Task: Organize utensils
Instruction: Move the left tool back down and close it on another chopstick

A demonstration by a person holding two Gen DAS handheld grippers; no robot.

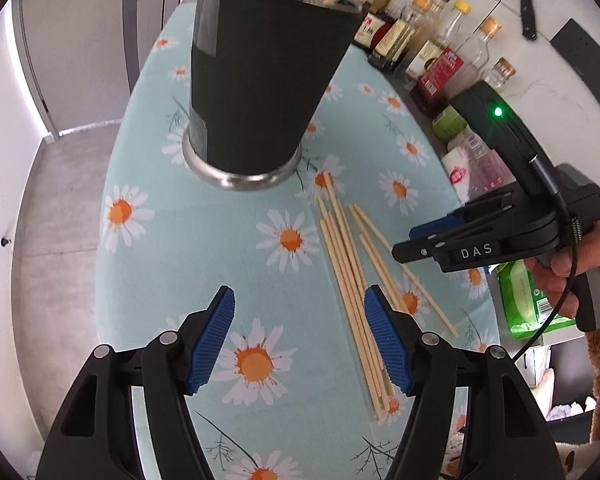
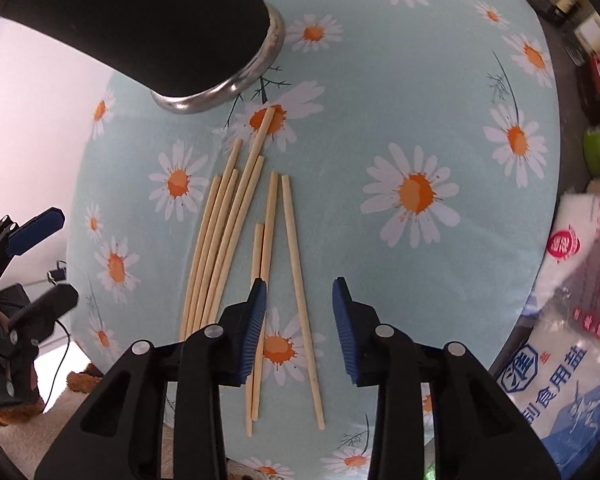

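My right gripper (image 2: 300,320), half open and empty, straddles one light, stiff, slippery chopstick (image 2: 302,300) mid-length; left gripper (image 1: 300,336) gapes empty.

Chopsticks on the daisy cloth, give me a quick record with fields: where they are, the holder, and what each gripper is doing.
chopsticks: loose bundle lying flat on the daisy tablecloth
holder: black cup, upright, some sticks already inside
left gripper: open, nothing between its jaws
right gripper: open, jaws straddling one chopstick, not gripping
background: bottles along the wall
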